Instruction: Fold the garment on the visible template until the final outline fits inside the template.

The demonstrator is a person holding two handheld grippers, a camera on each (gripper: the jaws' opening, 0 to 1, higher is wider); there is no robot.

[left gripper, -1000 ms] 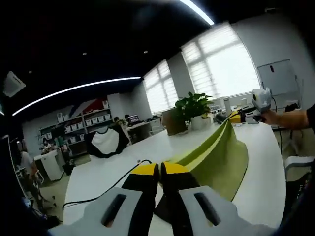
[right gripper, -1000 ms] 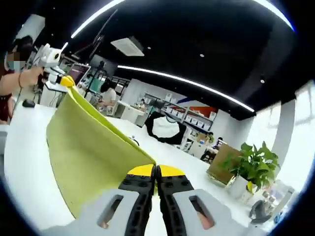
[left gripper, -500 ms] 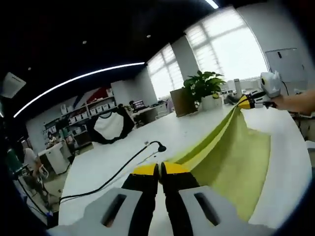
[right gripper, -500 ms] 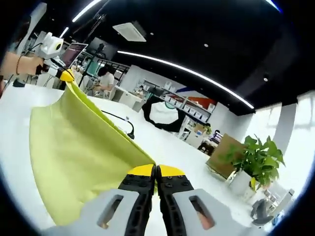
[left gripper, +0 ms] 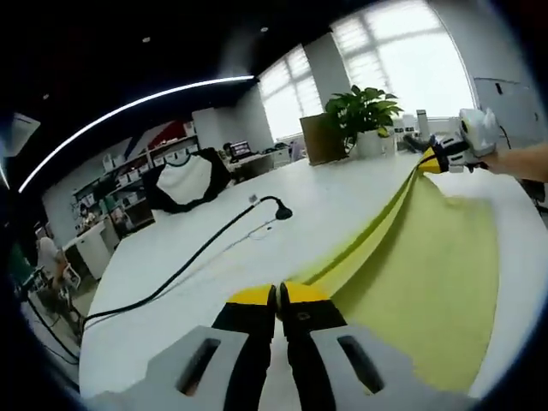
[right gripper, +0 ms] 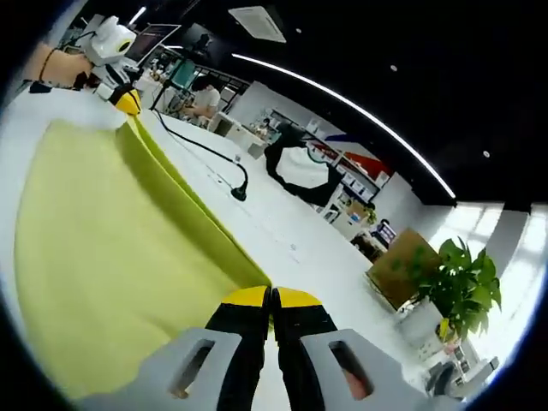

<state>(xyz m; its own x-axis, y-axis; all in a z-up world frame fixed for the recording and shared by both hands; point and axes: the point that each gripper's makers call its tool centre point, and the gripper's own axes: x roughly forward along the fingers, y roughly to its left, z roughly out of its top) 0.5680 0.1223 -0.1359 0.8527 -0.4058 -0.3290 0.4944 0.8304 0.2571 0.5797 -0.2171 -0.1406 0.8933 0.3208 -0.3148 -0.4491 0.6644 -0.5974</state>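
Observation:
A yellow-green garment (left gripper: 419,257) is stretched taut between my two grippers above a white table (left gripper: 197,257). My left gripper (left gripper: 277,295) is shut on one end of its upper edge. The right gripper (left gripper: 432,160) pinches the far end, in the left gripper view at the upper right with a person's hand behind it. In the right gripper view the garment (right gripper: 111,248) hangs down to the left, my right gripper (right gripper: 271,298) is shut on its edge, and the left gripper (right gripper: 127,98) holds the far corner at top left. I cannot make out a template.
A black cable (left gripper: 188,257) with a plug end runs across the white table. A potted plant (left gripper: 364,116) and a cardboard box (left gripper: 317,141) stand at the table's far end. Shelves, a black-and-white shirt display (left gripper: 184,180) and people at desks fill the background.
Both cameras have tilted downward and the garment has come lower, spreading wider over the table. Both grippers stay shut on its edge.

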